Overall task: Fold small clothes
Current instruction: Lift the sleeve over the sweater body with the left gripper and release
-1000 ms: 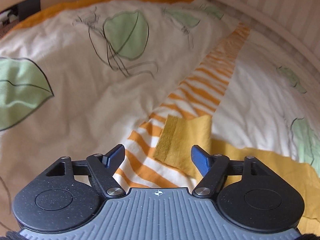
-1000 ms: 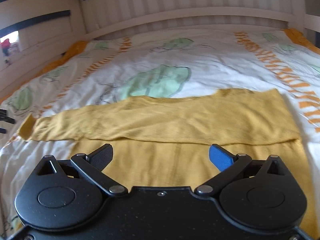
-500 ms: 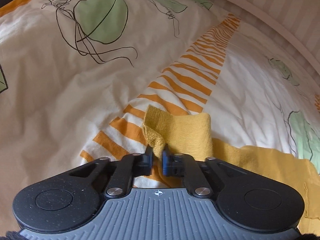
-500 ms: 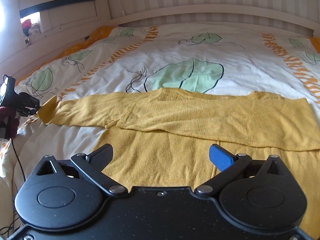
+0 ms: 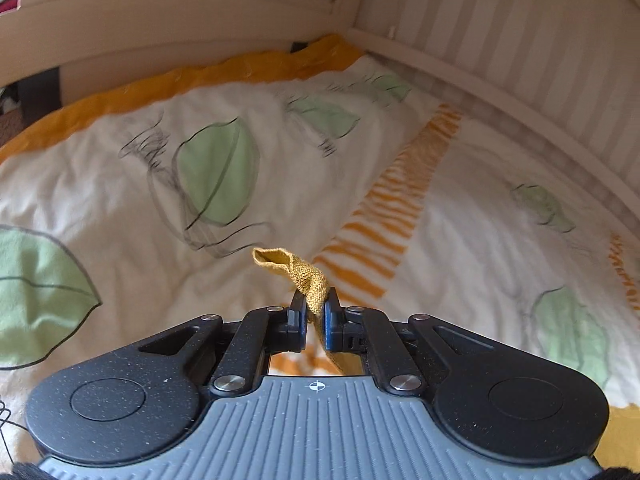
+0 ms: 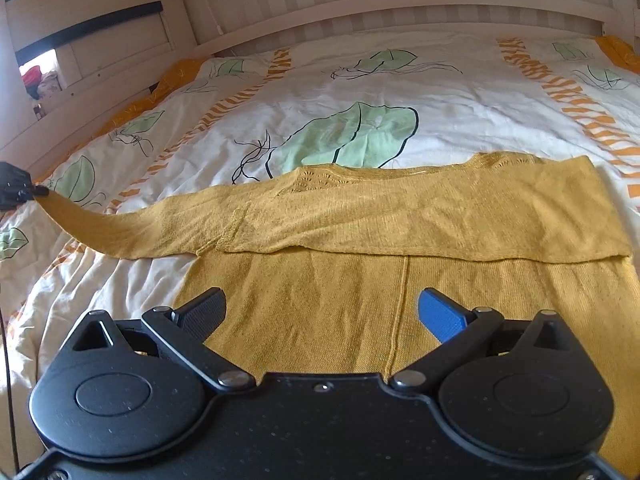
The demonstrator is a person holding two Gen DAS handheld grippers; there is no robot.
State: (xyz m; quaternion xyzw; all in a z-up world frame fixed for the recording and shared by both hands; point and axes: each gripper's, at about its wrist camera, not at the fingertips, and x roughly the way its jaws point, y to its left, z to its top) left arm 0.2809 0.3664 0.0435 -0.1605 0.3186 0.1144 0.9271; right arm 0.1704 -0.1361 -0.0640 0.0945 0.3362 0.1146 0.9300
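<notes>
A mustard-yellow knit sweater (image 6: 420, 216) lies spread on the bed, its top part folded down over the body. Its left sleeve (image 6: 132, 226) stretches out to the left and rises off the duvet. My left gripper (image 5: 315, 312) is shut on the sleeve cuff (image 5: 296, 270), which sticks up between the pads; it also shows at the left edge of the right wrist view (image 6: 16, 190). My right gripper (image 6: 322, 312) is open and empty, hovering over the sweater's lower body.
The duvet (image 6: 360, 92) is white with green leaves and orange stripes. A wooden bed frame and striped wall (image 6: 400, 4) run along the far side; a side rail (image 5: 180, 36) borders the left. A thin black cable (image 6: 6, 360) hangs at the left edge.
My left gripper closed on the sleeve cuff and lifted it off the duvet, so the sleeve now hangs in a curve. My right gripper stayed open over the sweater.
</notes>
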